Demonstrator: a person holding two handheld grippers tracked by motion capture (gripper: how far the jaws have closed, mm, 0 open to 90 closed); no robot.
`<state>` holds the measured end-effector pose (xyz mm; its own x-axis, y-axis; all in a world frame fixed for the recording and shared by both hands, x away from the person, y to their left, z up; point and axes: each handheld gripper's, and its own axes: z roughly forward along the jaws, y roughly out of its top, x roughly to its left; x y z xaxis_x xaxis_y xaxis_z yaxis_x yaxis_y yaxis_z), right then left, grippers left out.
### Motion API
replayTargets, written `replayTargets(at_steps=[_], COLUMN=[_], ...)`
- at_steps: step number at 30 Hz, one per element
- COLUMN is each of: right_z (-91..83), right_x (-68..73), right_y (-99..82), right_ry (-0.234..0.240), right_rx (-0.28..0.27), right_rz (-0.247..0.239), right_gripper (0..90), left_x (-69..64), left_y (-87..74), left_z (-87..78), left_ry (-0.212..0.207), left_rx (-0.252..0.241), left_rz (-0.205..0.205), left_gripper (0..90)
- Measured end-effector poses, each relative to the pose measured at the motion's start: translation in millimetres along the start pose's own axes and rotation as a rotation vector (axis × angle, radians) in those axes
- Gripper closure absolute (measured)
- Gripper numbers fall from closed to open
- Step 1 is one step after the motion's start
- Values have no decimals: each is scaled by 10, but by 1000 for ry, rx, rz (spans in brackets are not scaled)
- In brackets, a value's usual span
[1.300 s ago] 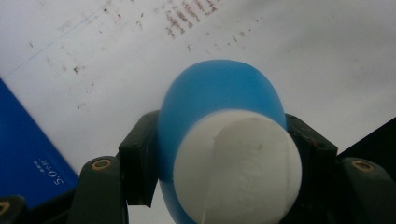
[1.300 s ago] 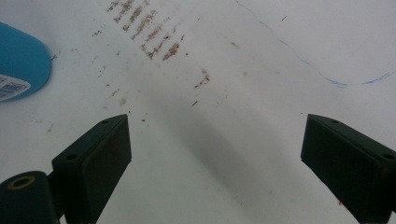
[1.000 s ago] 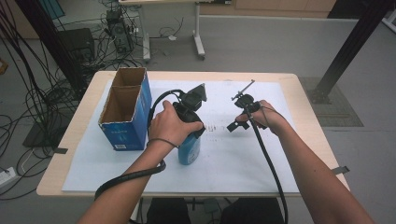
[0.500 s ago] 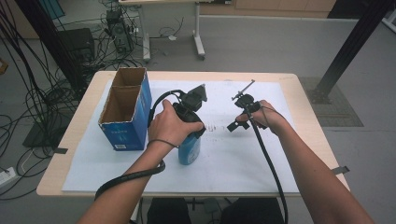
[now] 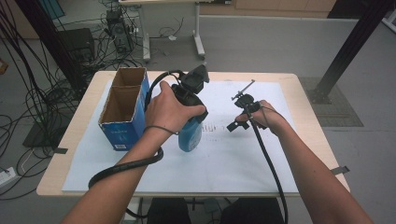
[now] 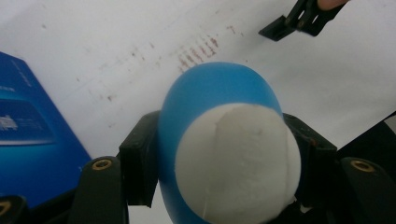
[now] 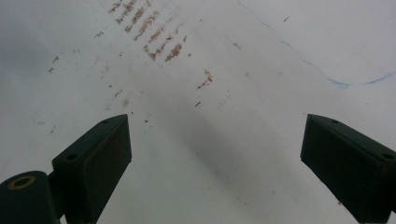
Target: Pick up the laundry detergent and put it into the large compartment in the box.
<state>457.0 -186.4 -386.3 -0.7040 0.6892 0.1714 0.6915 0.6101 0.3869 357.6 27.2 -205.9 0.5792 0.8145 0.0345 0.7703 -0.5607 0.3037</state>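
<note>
Bottle, blue with a white top, hangs clamped in the left tool, upright, with the person's left hand wrapped over the tool's body in the high view. Whether its base touches the white paper sheet that covers the counter cannot be told from that view. In the left gripper view the bottle sits directly between the two black jaws, the pads pressing on either side just below the white top, and the blue body extends away from the camera toward the paper.

Left of the bottle, an open blue cardboard box with two compartments stands on the counter, near the bottle but apart from it; its blue wall shows at the left edge of the left gripper view.

Right of the bottle, the right tool rests low over the paper in the person's right hand, clearly apart from the bottle, with a black cable trailing back along the forearm. In the right gripper view the right tool has its jaws wide apart with nothing between them, above bare paper marked with reddish-brown smudges and a thin blue line.
</note>
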Motion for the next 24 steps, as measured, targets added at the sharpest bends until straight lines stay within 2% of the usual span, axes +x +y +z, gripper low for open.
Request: replayTargets(at_steps=[7,11,14,19,24], right_z=[-8,-11,-15,-18,-18], right_x=[15,16,18,15,19], right_y=[-1,0,0,0,1], right_ry=[5,4,5,7,6], right_rx=[-11,-10,-10,-15,-13], right_rz=[1,-2,-6,-1,-7], right_gripper=[83,84,84,84,84], left_x=[-37,-88,-128,-185,-231], left_y=[148,250,315,429,523], left_z=[-458,-717,-865,-1123,-1354], left_ry=[-13,-12,-14,-52,-58], left_rx=[-56,-63,-68,-85,-101], left_rz=[-9,7,17,14,15], left_gripper=[380,380,380,380,380])
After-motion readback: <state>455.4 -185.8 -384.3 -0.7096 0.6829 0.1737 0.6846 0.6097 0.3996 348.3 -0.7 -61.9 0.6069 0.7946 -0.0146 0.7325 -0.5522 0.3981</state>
